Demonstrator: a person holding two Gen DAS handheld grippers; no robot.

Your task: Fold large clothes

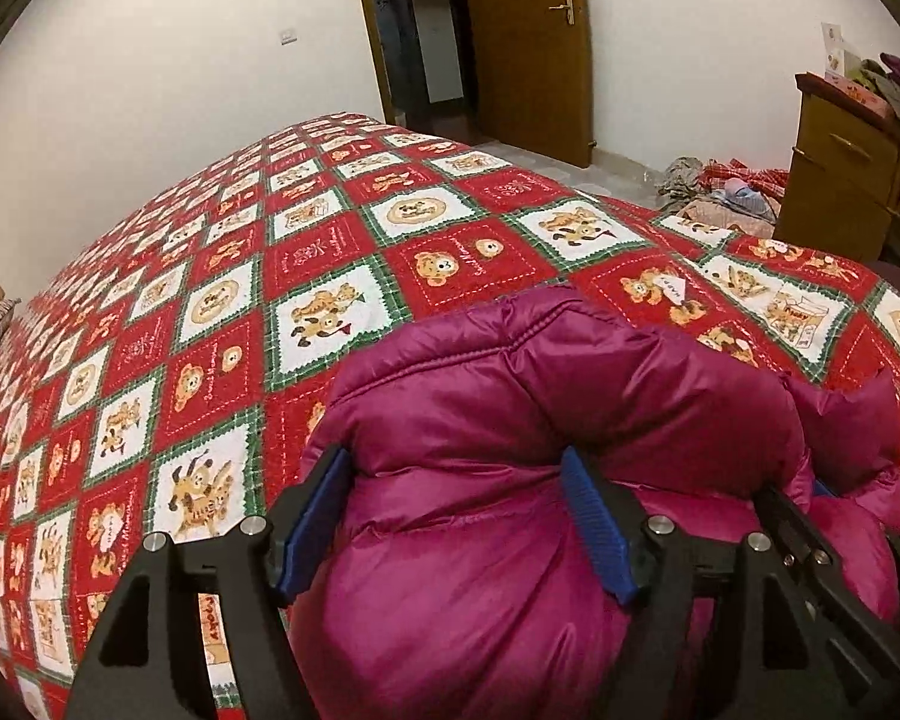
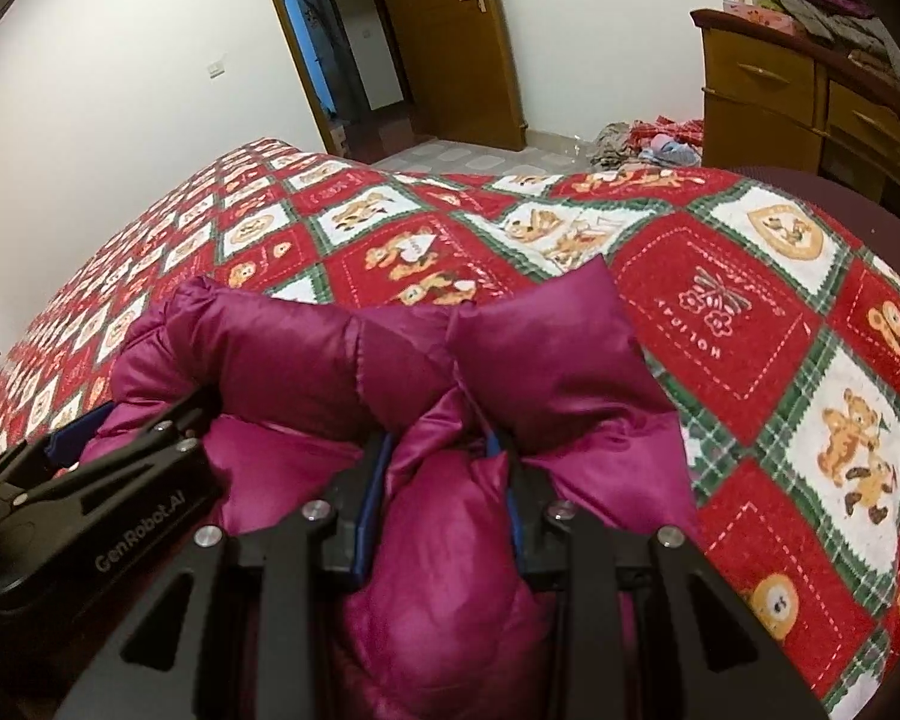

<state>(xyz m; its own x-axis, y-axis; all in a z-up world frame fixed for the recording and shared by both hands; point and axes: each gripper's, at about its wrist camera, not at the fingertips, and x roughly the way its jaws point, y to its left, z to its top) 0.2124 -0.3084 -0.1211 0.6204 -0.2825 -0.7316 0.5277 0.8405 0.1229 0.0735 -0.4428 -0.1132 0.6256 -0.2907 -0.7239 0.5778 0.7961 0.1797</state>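
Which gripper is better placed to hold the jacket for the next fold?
Right. The right gripper pinches a fold of the jacket; the left gripper stands wide around a puffy bulge.

Both tools are matte black, angular frames with triangular cut-outs and round silver screw heads. The left gripper and right gripper carry ribbed blue pads. White "GenRobot.AI" lettering marks one body.

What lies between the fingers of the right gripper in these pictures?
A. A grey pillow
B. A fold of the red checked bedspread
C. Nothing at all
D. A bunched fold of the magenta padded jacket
D: in the right wrist view the right gripper has its blue pads pressed on a bunched fold of the magenta padded jacket, which lies on the bedspread.
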